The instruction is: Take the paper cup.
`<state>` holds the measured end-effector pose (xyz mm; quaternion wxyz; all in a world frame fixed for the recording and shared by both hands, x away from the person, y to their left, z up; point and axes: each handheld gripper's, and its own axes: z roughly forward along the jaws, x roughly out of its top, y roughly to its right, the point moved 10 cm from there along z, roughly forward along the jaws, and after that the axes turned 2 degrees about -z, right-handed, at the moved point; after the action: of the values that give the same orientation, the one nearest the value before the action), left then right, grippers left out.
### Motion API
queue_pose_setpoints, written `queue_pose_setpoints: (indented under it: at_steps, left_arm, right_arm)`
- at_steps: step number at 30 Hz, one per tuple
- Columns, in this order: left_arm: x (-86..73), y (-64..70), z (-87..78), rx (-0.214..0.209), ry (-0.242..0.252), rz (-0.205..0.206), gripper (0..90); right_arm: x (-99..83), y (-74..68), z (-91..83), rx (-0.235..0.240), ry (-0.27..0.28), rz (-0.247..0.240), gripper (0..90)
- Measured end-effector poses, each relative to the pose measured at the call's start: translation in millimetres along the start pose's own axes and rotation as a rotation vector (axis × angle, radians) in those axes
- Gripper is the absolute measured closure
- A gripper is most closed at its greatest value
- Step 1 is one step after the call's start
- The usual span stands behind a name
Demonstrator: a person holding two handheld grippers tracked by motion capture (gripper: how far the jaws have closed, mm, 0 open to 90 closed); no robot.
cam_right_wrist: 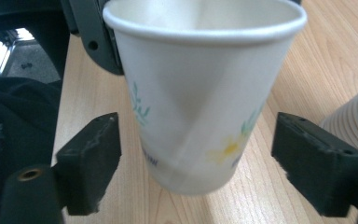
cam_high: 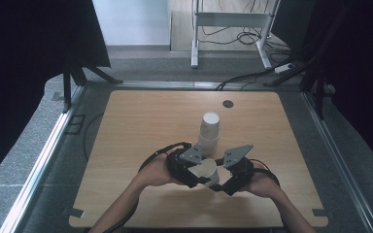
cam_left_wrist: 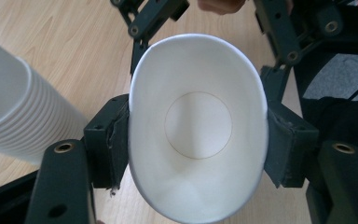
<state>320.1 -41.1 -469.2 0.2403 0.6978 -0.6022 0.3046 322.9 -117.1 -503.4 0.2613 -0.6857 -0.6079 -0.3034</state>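
Left gripper [cam_high: 197,171] pinches a paper cup [cam_high: 205,170] near the front middle of the table [cam_high: 126,145], just in front of the cup stack [cam_high: 209,132]. In the left gripper view the cup [cam_left_wrist: 198,126] sits mouth toward the camera, both pads pressed on its wall hard enough to squash the rim into an oval. Grip looks firm; probably held that way so the single cup stays separate from the stack [cam_left_wrist: 14,116] and can be passed or steadied.

Right gripper [cam_high: 222,180] sits close on the other side. Its own view shows its fingers spread wide, one pad either side of the cup [cam_right_wrist: 200,93], gaps on both sides, not touching. Lined up around the lower half of the wall, likely to take the cup lower down while the left holds it near the rim. The cup seems lifted off the wood, though the bottom edge is blurred so hard to be sure.

Stack stands upright behind the two grippers, apart from both. Both hands come in from the bottom edge, grippers angled toward each other so the cup sits between them.
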Motion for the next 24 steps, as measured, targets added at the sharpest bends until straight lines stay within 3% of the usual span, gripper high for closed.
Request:
queue_pose_setpoints:
  at_steps: [14, 24]
  left_arm:
    - [-13.9, -15.3, -8.1, 0.084, -0.080, -0.043, 32.5]
    - [-24.5, -24.4, -16.5, 0.131, -0.116, -0.070, 32.6]
  right_arm:
    - [-6.6, 5.6, -2.8, -0.061, -0.005, 0.035, 10.7]
    - [-16.9, 13.4, -10.7, -0.108, 0.005, 0.089, 9.3]
